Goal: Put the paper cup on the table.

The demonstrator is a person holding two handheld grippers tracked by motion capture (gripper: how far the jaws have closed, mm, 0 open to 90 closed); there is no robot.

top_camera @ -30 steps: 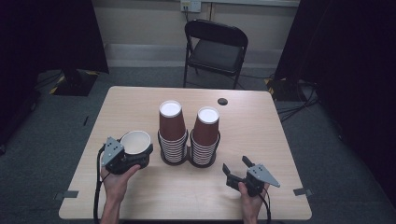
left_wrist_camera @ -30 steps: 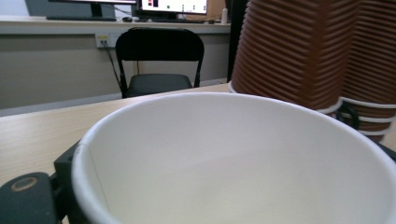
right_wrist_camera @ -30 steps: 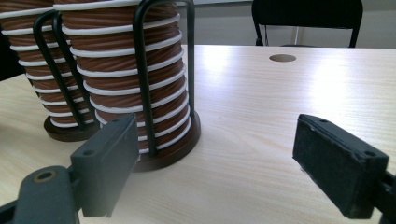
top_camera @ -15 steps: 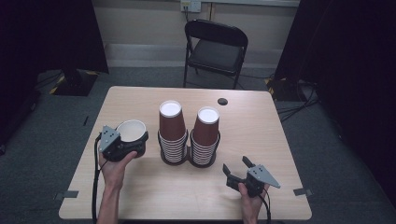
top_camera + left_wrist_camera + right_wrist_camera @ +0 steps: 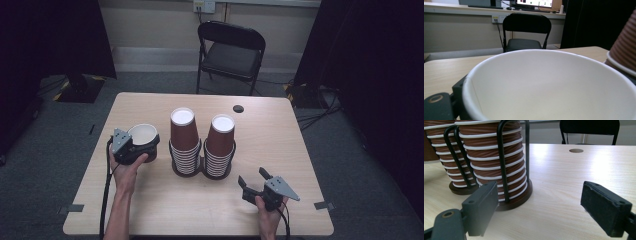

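Note:
Two stacks of brown ribbed paper cups, left stack [image 5: 183, 139] and right stack [image 5: 220, 144], stand upside down in a black wire holder [image 5: 201, 169] at the table's middle. My left gripper [image 5: 146, 146] is shut on a single upright brown cup [image 5: 143, 135] with a white inside, left of the stacks. That cup's white bowl [image 5: 549, 87] sits right in front of the left gripper's camera. My right gripper [image 5: 253, 181] rests open near the front right of the table, nothing between its pads [image 5: 607, 211]. The nearer stack [image 5: 494, 157] is ahead and left of it.
A wooden table [image 5: 280, 145] has a small dark round hole [image 5: 238, 108] near its far edge. A black folding chair [image 5: 229, 50] stands behind the table. Cables trail from both grippers toward the front edge.
My left gripper has carried the single cup away from the front edge and slightly left, farther up the table beside the left stack. The right gripper has not moved.

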